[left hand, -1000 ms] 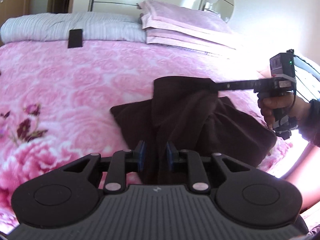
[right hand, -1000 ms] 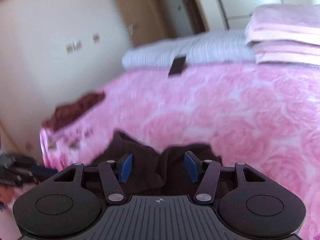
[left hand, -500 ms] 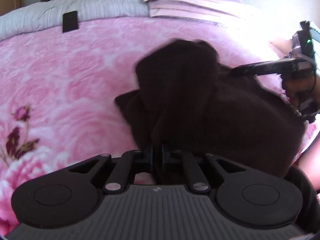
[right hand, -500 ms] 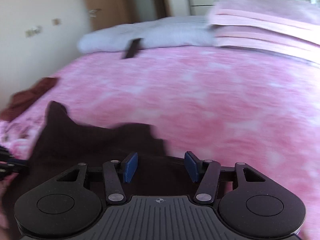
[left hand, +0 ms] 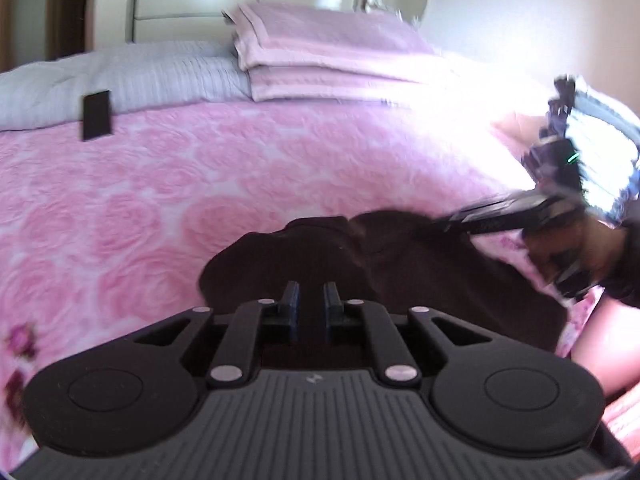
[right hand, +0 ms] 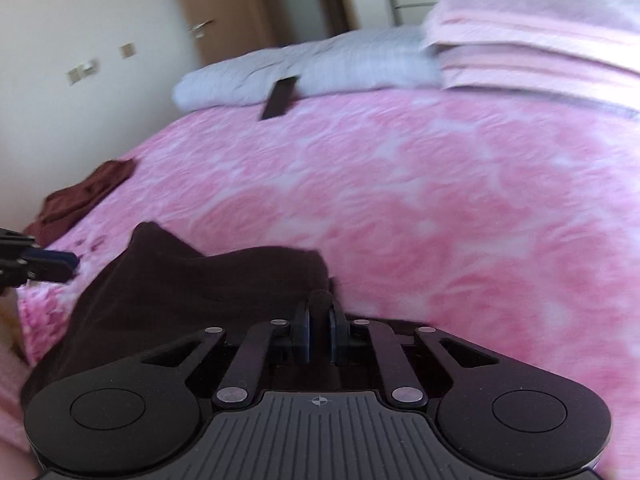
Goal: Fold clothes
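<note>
A dark brown garment (left hand: 400, 280) lies bunched and flat on the pink rose bedspread (left hand: 160, 200), near the bed's front edge. My left gripper (left hand: 311, 300) hovers over its near left part, fingers slightly apart with nothing pinched. In the right wrist view the left gripper (right hand: 60, 264) sits left of the garment (right hand: 200, 288), clear of it. My right gripper (right hand: 319, 328) is shut on a fold of the garment's edge. From the left wrist view the right gripper (left hand: 444, 224) reaches in from the right onto the cloth, held by a hand (left hand: 568, 248).
A maroon garment (right hand: 88, 192) lies crumpled at the bed's left edge. A black flat object (left hand: 96, 116) leans on the grey striped duvet (left hand: 160, 80) at the head. Folded pink blankets (left hand: 328, 52) are stacked beside it. Wardrobe, door and wall stand behind.
The left gripper let go of the brown garment, which dropped from its raised bunch to lie low on the bed. The right gripper went from open to shut on the garment's edge.
</note>
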`<state>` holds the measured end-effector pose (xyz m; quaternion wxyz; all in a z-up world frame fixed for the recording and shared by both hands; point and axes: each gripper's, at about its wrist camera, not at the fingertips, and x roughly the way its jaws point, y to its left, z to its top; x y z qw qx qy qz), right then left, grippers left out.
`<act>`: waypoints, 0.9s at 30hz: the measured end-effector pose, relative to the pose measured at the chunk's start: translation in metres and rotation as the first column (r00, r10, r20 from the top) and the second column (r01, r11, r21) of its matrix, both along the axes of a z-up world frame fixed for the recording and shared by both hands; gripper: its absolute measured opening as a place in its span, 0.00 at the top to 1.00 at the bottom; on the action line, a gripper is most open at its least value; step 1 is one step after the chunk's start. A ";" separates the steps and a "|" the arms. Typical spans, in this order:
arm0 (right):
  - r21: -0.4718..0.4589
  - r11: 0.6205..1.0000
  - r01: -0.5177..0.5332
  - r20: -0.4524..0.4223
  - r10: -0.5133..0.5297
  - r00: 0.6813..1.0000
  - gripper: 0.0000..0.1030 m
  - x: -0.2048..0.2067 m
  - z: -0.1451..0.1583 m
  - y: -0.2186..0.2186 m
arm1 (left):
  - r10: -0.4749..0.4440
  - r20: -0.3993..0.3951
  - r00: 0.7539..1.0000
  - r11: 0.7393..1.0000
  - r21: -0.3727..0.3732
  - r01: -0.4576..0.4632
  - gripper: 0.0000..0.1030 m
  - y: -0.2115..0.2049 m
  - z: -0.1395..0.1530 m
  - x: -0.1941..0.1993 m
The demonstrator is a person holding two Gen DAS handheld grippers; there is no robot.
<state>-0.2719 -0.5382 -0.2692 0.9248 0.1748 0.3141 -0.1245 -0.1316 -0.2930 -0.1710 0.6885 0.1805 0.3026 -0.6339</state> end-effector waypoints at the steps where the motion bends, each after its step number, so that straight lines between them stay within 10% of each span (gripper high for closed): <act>1: -0.016 1.000 0.017 -0.004 -0.017 1.000 0.93 -0.005 0.003 -0.002 | -0.001 0.013 1.000 0.999 0.047 0.000 0.92 -0.011 -0.010 0.002; 6: 0.050 0.998 0.044 -0.023 -0.043 0.999 0.84 -0.022 -0.012 -0.014 | 0.003 0.099 0.995 0.988 0.151 -0.018 0.90 -0.019 -0.044 0.017; 9: -0.030 0.991 0.132 0.011 -0.131 0.991 0.54 -0.033 0.005 -0.001 | 0.039 0.089 0.995 0.990 0.133 -0.050 0.93 -0.007 -0.034 0.019; 14: -0.069 0.996 0.064 0.155 -0.053 0.987 0.54 -0.055 0.031 0.050 | 0.005 0.079 0.997 0.998 0.064 -0.010 0.91 0.002 -0.013 -0.001; 18: -0.043 0.993 -0.110 0.065 0.112 0.992 0.54 -0.045 0.011 0.079 | -0.044 0.130 0.991 0.993 0.118 0.029 0.88 -0.024 -0.031 -0.012; 27: -0.184 0.980 -0.082 -0.054 0.073 0.996 0.54 -0.093 0.011 0.116 | -0.002 0.231 0.973 0.980 0.194 -0.044 0.90 -0.017 -0.030 0.002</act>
